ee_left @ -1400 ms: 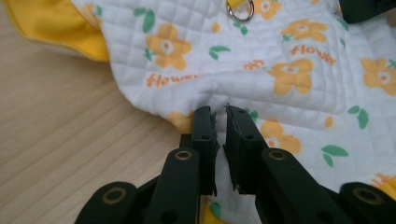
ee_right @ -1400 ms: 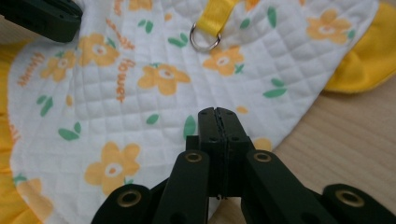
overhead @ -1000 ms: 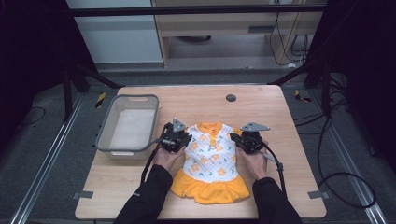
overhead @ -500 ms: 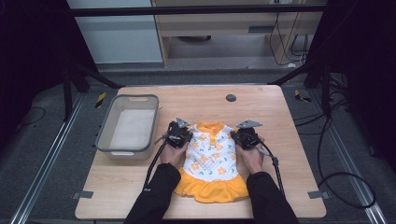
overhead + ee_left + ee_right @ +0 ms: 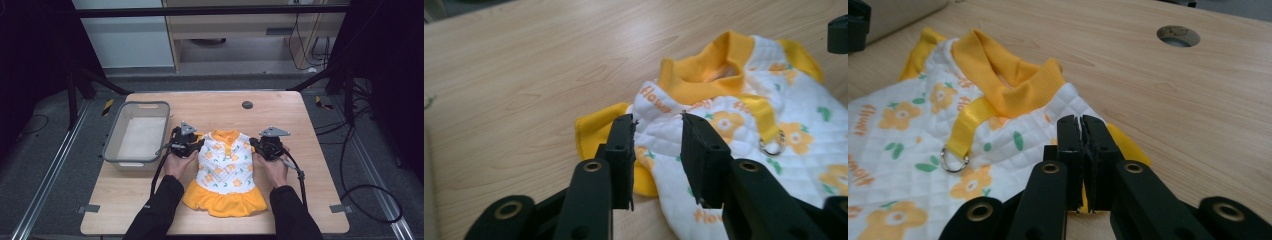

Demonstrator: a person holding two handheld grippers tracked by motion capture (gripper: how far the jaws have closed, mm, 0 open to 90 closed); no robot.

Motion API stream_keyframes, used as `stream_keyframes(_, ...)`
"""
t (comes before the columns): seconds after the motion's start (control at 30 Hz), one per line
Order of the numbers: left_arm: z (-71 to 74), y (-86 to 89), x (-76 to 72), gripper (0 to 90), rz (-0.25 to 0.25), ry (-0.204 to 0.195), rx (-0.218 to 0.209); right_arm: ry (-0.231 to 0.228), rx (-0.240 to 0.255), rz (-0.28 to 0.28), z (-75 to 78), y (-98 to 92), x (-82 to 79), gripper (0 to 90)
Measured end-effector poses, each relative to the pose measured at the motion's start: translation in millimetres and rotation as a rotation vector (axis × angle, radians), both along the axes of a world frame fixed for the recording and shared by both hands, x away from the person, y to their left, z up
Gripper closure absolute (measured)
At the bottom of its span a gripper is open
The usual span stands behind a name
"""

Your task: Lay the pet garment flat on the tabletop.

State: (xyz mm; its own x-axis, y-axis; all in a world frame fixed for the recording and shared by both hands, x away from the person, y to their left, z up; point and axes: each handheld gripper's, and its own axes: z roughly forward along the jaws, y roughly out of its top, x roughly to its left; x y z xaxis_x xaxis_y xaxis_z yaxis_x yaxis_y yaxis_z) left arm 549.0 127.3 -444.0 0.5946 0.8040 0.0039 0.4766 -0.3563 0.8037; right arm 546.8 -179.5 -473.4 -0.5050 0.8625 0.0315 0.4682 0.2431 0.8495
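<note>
Two grippers: both sit at the shoulders of a small dress (image 5: 224, 172), one on each side.
Dress position: it lies flat, front up, in the middle of the near half of the table (image 5: 300, 120), collar away from the person and orange skirt toward them.
Left gripper (image 5: 657, 131): its jaws stand apart over the white quilted cloth by the orange sleeve edge (image 5: 596, 131), holding nothing so far as the left gripper view shows.
Right gripper (image 5: 1083, 131): its jaws are pressed together, with a sliver of orange cloth between them low down, so it appears to be pinching the dress at the sleeve edge.
Hands: the left hand (image 5: 179, 162) and right hand (image 5: 274, 167) each hold a gripper from the near side.
Bin (image 5: 114, 145): a grey bin stands just left of the dress, apart from it.
Handling: the dress looks light, soft and limp; it will probably sag and fold wherever it is not held.
Where to hold: the shoulder seams or sleeve hems seem the best spots, since the doubled edge gives the jaws something thick to bite.
Snag risk: a metal ring (image 5: 954, 159) on an orange strap (image 5: 969, 125) below the collar (image 5: 1013, 82) could catch a jaw.
Slip risk: a thin single layer may slide out of a light pinch.
</note>
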Motion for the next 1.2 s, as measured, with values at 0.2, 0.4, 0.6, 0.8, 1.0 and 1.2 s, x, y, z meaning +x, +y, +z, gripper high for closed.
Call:
stream_keyframes(0.2, 11.5, 17.6, -40.5, 56.3, -0.082, -0.036, 0.026, -0.008, 0.013, 0.003, 14.8, -17.2, -28.6, 77.1)
stream_keyframes(0.4, -0.6, 32.6, -67.3, 51.0, -0.097, -0.01, 0.026, 0.015, -0.008, -0.011, 13.0, -29.4, -48.0, 66.6)
stream_keyframes(0.6, -14.2, 46.7, -88.7, 43.1, -0.099, 0.013, 0.023, 0.026, 0.008, 0.001, 10.1, -36.3, -69.2, 52.7)
stream_keyframes(0.8, -18.2, 65.1, -109.4, 37.1, -0.094, -0.003, 0.015, 0.025, 0.019, 0.009, 7.9, -39.7, -86.6, 38.1)
stream_keyframes(1.0, -21.7, 90.7, -126.3, 33.9, -0.055, -0.004, -0.004, 0.01, 0.02, -0.003, 4.4, -47.0, -101.0, 28.9)
stream_keyframes(1.2, -28.0, 112.5, -134.1, 30.5, -0.004, 0.012, -0.003, 0.016, 0.004, -0.024, -1.4, -56.3, -109.1, 22.9)
